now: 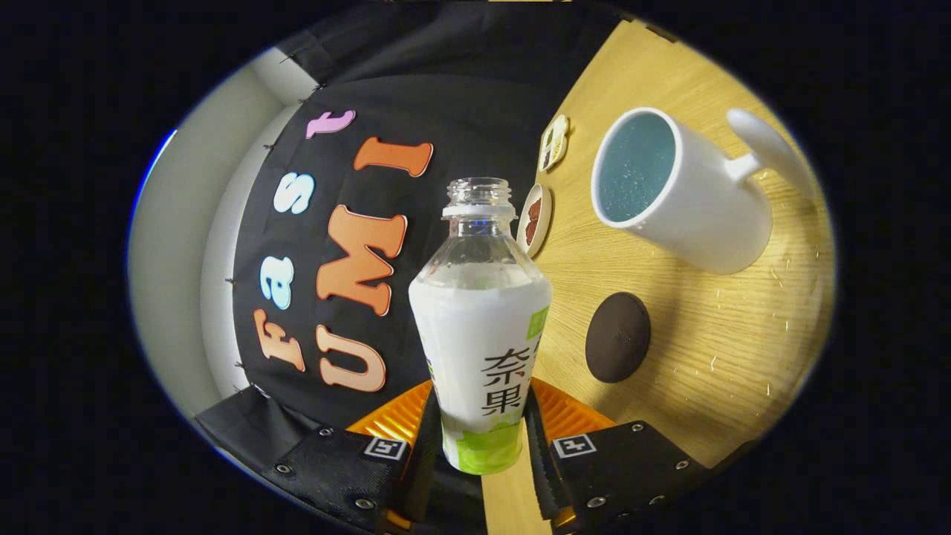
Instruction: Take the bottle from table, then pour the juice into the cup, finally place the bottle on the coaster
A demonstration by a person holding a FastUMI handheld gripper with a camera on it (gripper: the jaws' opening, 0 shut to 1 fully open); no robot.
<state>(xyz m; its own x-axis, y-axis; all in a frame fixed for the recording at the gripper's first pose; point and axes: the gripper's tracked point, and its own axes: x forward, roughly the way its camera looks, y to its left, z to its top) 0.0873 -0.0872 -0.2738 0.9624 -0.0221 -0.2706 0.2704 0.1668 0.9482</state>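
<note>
Tongs [481, 438] clamp the bottle [481, 327] from both sides, low on its body. It has no cap and holds white juice up to its shoulder. Tilted view: the whole rig is rolled sideways against the bench [713, 357]. Beyond the tongs lie a dark coaster [617, 336] and a white cup [680, 189], its bluish inside holding no juice.
</note>
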